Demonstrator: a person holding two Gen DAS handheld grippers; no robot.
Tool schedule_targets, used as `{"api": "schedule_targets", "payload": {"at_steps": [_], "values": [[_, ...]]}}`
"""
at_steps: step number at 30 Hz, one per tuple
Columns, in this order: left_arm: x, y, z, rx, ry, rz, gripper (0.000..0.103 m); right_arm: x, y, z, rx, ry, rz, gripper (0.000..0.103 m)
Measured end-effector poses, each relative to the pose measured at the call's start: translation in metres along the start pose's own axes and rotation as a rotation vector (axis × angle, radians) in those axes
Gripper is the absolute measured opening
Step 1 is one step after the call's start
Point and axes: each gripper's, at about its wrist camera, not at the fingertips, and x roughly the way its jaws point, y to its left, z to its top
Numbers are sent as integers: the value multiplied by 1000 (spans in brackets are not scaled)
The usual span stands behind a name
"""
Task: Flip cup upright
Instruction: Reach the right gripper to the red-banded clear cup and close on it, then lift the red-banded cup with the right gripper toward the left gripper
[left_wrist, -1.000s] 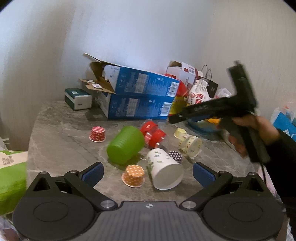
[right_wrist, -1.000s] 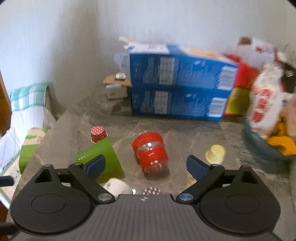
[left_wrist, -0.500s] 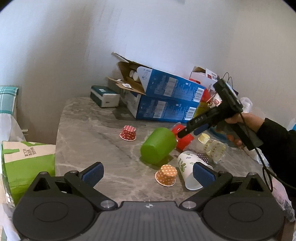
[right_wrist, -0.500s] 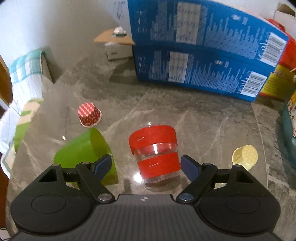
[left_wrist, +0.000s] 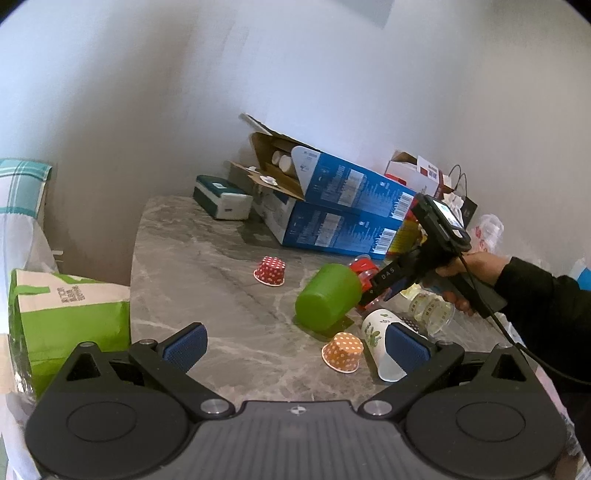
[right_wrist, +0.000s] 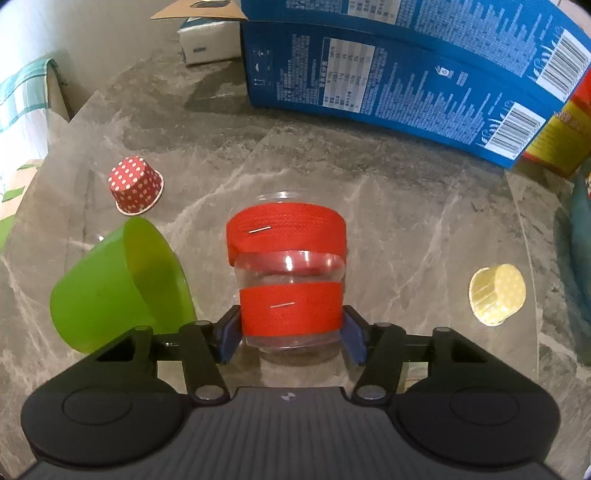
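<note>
two ribbed red bands wrap the clear cup (right_wrist: 290, 284), pinched by the right gripper (right_wrist: 290, 338); left gripper (left_wrist: 295, 347) spread wide.

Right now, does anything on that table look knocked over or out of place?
Yes. Several cups lie tipped on their sides: the green cup, the white printed cup, and the clear red-banded cup, which the right gripper pinches.

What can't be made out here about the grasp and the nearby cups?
- Left wrist view: the red-banded cup is mostly hidden behind the green cup and the right claw.
- Right wrist view: the pads flank the cup's lower band; actual contact can't be confirmed.
- Left wrist view: the white cup is partly covered by the left claw.
</note>
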Motion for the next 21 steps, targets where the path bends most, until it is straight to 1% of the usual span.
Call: {"api": "schedule_targets", "payload": {"at_steps": [7,9,12,16,18,21], "values": [[-8,3,0,-10,-9,0,103,-14,0,-5,50,-55,-8,56],[-11,1,0,-6,-9,-1,103,-23,2,-7,60,-80,-23,56],[-15,0,1,-9,-18,-14,103,-49,4,-14,91,-137,-27,56],[-19,-1,0,-39,-17,-67,103,-100,24,-39,108,-238,8,56],[-22,-3,-2,-46,-18,-91,103,-125,39,-60,105,-279,9,56],[-25,-6,-6,-55,-5,-112,103,-159,60,-91,119,-326,38,56]]}}
